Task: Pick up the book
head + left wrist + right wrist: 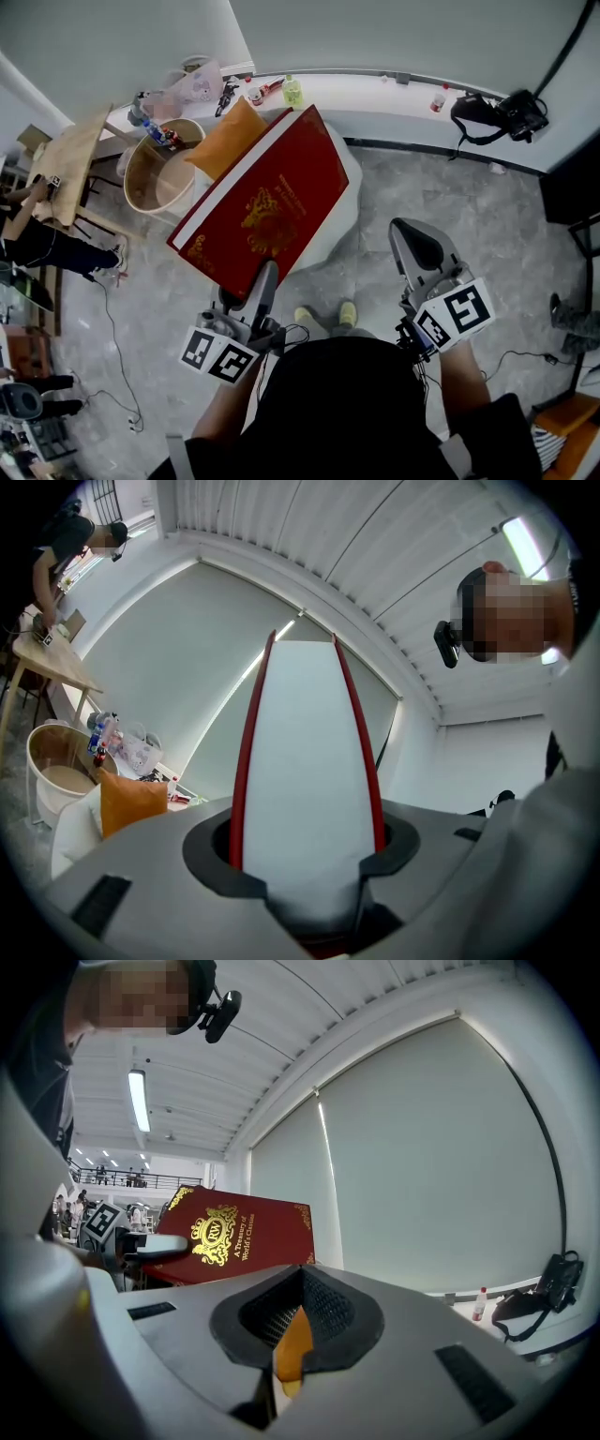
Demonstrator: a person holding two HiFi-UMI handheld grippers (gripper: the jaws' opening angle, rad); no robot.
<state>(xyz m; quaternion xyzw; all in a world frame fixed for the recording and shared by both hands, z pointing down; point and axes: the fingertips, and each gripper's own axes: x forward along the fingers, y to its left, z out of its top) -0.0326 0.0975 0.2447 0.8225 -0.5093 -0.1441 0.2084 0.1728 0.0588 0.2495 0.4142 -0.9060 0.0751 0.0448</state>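
A large red hardcover book (267, 202) with gold lettering hangs tilted in the air above a white seat (349, 192). My left gripper (266, 274) is shut on its near lower edge. In the left gripper view the white page edge between the red covers (305, 761) rises straight up out of the left gripper (305, 860). My right gripper (419, 246) is off to the book's right, apart from it, with its jaws together and nothing held. The right gripper view shows the book's front cover (239, 1237) at the left, beyond my right gripper (295, 1326).
An orange cushion (228, 139) lies behind the book, next to a round wooden tub (155, 178). A ledge with bottles (292, 92) and a black bag (497, 114) runs along the wall. A wooden table (70, 155) and a person (37, 239) are at the left.
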